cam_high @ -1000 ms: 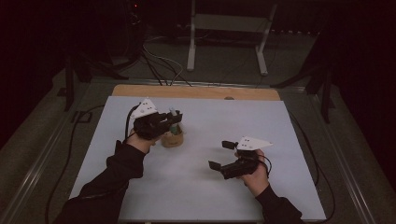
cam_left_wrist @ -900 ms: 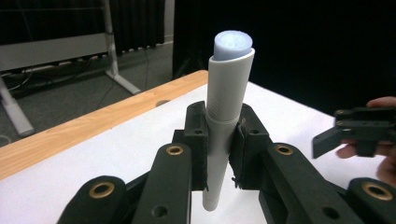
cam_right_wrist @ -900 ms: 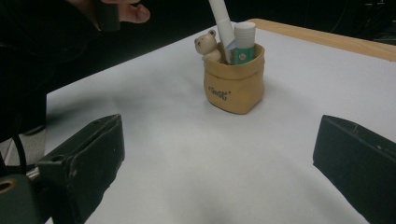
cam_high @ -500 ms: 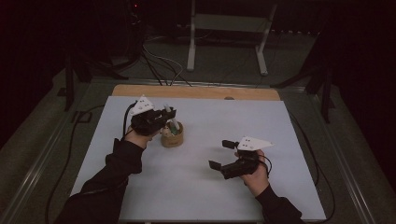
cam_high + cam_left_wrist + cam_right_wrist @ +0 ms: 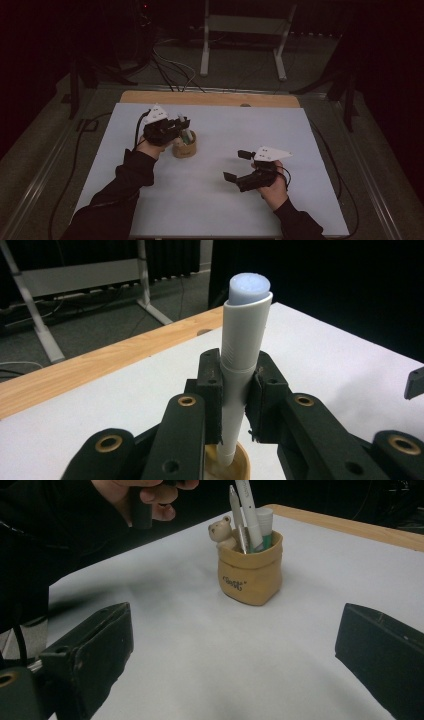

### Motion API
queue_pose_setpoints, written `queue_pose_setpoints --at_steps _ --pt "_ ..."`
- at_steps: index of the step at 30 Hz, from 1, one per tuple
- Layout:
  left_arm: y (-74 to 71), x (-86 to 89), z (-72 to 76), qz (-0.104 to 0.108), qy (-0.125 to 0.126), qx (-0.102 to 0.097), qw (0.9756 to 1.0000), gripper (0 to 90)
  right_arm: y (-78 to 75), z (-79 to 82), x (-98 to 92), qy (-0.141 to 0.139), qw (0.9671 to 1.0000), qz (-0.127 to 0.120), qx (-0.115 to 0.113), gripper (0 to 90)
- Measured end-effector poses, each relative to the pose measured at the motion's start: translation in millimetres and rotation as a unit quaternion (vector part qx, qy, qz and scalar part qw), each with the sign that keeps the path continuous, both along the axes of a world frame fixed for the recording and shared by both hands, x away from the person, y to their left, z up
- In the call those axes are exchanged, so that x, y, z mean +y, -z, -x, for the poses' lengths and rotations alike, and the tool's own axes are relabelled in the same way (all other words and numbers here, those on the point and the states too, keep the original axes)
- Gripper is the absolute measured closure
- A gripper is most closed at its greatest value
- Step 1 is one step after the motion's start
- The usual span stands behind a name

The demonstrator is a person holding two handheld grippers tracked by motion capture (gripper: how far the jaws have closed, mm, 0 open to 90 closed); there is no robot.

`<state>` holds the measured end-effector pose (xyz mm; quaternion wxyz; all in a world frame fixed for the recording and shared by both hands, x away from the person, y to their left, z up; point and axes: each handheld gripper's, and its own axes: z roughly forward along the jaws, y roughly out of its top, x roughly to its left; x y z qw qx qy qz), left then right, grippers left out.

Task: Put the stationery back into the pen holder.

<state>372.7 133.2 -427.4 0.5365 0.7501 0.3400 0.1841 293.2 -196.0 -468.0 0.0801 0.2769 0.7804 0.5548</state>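
A tan sack-shaped pen holder with a small bear figure stands left of centre on the white table. It holds several pens. My left gripper hangs right above it, shut on a white pen. The pen stands upright with its lower end inside the holder's mouth. My right gripper hovers low over the table to the right of the holder. It is open, aimed at the holder, with nothing between its jaws.
A wooden strip runs along the table's far edge. Beyond it, a white metal stand and cables are on the floor. White table surface lies bare between the holder and my right gripper.
My left gripper has sunk a little and shifted slightly left with the pen, so more of the holder shows. The right gripper has stayed put.
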Motion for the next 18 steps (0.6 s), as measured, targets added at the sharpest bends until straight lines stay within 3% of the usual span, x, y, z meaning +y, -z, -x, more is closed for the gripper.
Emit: queue_pose_setpoints --at_steps 18 --pt "10.9 -7.6 -5.0 -0.037 0.004 0.035 0.9987 78.8 0.4 0.0 0.3 0.000 1.0000 0.000 0.002 2.2"
